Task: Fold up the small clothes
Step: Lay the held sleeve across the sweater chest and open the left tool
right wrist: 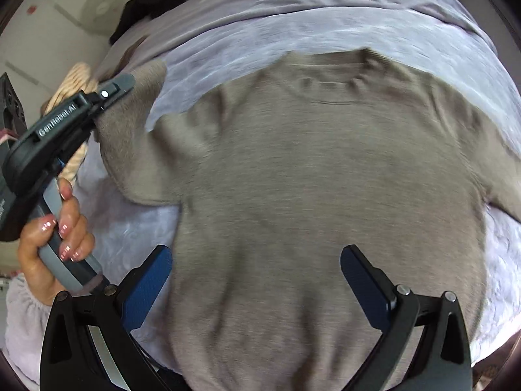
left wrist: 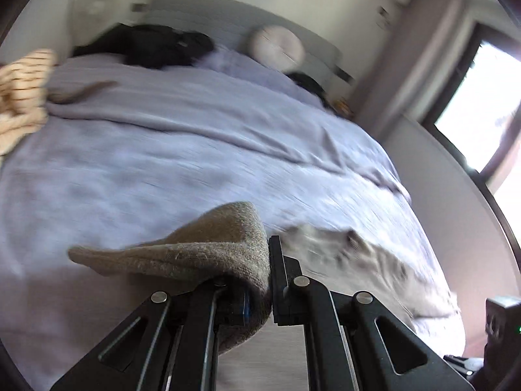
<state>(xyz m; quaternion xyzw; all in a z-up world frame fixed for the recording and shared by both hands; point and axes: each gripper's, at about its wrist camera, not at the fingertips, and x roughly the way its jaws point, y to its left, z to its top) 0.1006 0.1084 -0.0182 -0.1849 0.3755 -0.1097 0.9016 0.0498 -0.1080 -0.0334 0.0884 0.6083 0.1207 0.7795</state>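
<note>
The taupe knit sweater [right wrist: 325,195] lies spread face up across the lilac bedspread [right wrist: 293,39], its collar toward the far side of the bed and its hem nearest my right camera. From that view I see my right tool [right wrist: 257,280] hovering over the lower body of the sweater with its jaws spread wide and nothing between the blue pads [right wrist: 148,288]; whether the tips touch the knit I cannot tell.

My left tool [right wrist: 122,86] is clenched on the end of the sweater's sleeve [right wrist: 136,137], which is raised off the bedspread on the left side of the picture. A hand [right wrist: 55,244] with glossy pink nails wraps the grey handle below it. Through the left wrist camera the same sleeve cuff [left wrist: 208,254] sits pinched between the black fingers [left wrist: 280,267], the fabric bulging out to the left and hanging below them.

Farther up the bed I can make out a cream striped garment [left wrist: 22,91] at the left edge, a heap of dark clothing [left wrist: 156,45] near the headboard, and a round white object [left wrist: 276,45], all blurred.
</note>
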